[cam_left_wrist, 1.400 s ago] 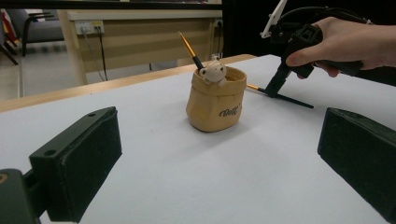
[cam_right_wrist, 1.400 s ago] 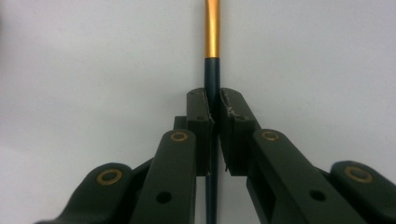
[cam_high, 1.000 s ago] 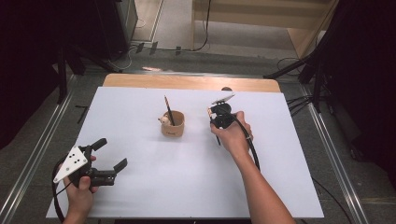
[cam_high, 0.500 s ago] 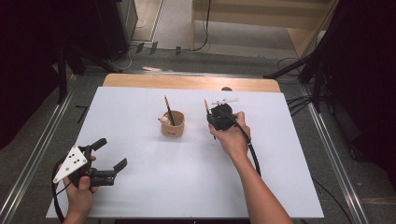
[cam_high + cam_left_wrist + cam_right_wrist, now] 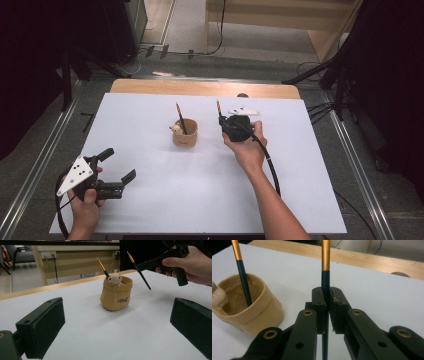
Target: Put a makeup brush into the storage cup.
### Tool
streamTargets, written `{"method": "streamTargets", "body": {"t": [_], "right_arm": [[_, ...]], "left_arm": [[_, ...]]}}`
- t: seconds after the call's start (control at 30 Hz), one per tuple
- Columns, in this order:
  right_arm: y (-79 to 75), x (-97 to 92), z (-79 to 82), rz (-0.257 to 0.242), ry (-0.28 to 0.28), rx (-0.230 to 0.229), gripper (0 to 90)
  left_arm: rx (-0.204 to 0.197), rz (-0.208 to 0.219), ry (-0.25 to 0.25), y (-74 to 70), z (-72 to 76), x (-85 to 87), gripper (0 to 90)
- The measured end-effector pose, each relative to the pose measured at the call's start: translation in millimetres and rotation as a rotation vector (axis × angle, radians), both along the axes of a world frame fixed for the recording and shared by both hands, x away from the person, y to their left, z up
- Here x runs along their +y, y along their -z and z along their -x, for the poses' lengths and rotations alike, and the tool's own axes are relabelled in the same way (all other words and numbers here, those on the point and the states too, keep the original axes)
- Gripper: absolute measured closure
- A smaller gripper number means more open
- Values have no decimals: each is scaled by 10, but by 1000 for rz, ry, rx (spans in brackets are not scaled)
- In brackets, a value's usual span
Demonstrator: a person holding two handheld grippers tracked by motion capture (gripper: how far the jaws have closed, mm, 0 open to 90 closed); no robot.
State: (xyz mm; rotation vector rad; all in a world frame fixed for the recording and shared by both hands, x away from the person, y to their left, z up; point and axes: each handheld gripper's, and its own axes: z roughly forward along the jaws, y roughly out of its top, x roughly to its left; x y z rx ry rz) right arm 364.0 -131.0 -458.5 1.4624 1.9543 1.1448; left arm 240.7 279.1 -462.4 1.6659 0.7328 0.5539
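Right gripper (image 5: 325, 298) clamped on 1 pencil (image 5: 325, 270), held upright, right of centre in high view, beside tan holder (image 5: 184, 133), presumably for dropping in. 2nd pencil (image 5: 180, 119) already leaning inside. Left gripper (image 5: 116, 169) wide open, empty, parked lower left on tabletop (image 5: 200, 190).

Pencil (image 5: 325, 270) tip beyond top edge
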Motion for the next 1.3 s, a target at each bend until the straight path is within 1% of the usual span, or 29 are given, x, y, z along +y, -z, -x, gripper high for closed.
{"method": "streamTargets", "body": {"t": [0.13, 0.23, 0.27, 0.37, 0.43, 0.47, 0.5, 0.57, 0.67, 0.7, 0.77, 0.83, 1.03, 1.2, 1.27, 1.3], "right_arm": [[0, -8, 17, -23, -8, -42, 841], [6, -8, 32, -37, -13, -96, 841], [6, -9, 35, -40, -16, -103, 841], [4, -13, 45, -59, -24, -146, 841], [-1, -13, 59, -61, -27, -183, 841], [-7, -19, 66, -70, -28, -202, 841], [-11, -19, 69, -82, -28, -204, 841], [-13, -20, 71, -82, -28, -217, 841], [-13, -18, 77, -102, -29, -235, 841], [-16, -18, 80, -116, -36, -247, 841], [-22, -15, 90, -123, -32, -265, 841], [-28, -17, 97, -141, -38, -290, 841], [-66, -7, 129, -170, -44, -351, 841], [-78, 2, 131, -194, -52, -371, 841], [-76, 12, 127, -201, -59, -375, 840], [-71, 20, 123, -203, -65, -370, 841]], "left_arm": [[0, 1, 1, 0, -1, 0, 0], [2, 0, 0, 1, -1, -4, 0], [2, -4, 0, 2, -1, -4, 0], [1, -1, -1, 2, -2, -2, 0], [1, -1, 0, 4, -4, 0, 0], [2, 0, 0, 4, -5, -2, 0], [2, 0, -1, 5, -6, -2, 0], [1, 0, 0, 6, -7, -5, 0], [-1, -5, 2, 6, -6, -8, 0], [-1, -5, 1, 6, -6, -8, 0], [-1, -5, 0, 6, -6, -6, 0], [-1, -4, 0, 5, -6, -6, 0], [-1, -5, 1, 6, -5, -6, 0], [-3, -2, 1, 6, -3, -6, 0], [-4, -1, 2, 5, -3, -5, 0], [-4, -2, 3, 5, -3, -5, 0]]}}
